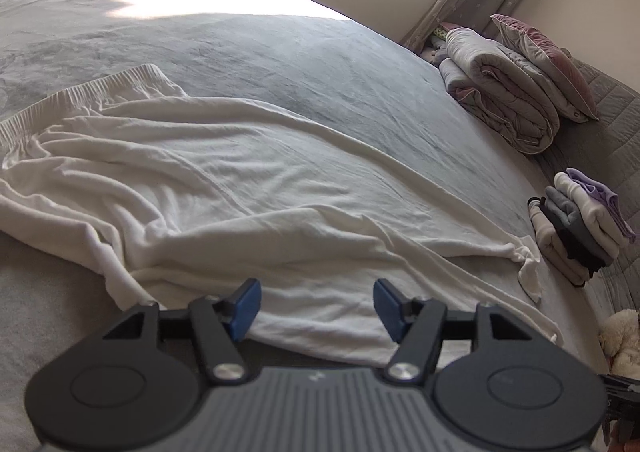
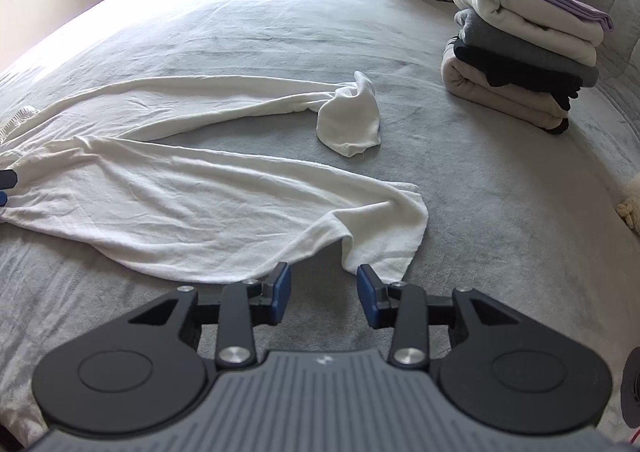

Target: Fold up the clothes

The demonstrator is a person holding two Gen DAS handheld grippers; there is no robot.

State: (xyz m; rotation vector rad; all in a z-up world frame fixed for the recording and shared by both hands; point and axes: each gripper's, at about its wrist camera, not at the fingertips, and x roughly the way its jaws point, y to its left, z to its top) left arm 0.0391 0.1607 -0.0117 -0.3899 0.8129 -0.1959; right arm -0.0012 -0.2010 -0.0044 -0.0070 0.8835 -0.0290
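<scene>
Left wrist view: left gripper (image 1: 317, 304) spread wide, blue pads (image 1: 246, 306) holding nothing — poised just over the near hem of the white trousers (image 1: 248, 188), which lay crumpled along the bed's (image 1: 320, 64) near edge.

Right wrist view: right gripper (image 2: 323, 292) likewise wide and empty, at a leg cuff (image 2: 384, 248). Folded clothes stack (image 2: 524, 48) sat by the far right edge.

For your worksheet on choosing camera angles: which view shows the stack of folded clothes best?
The right wrist view: the stack of folded clothes sits large and close, each layer distinct, lilac on top. In the left wrist view the same stack is small and warped at the right edge, seen end-on.
</scene>
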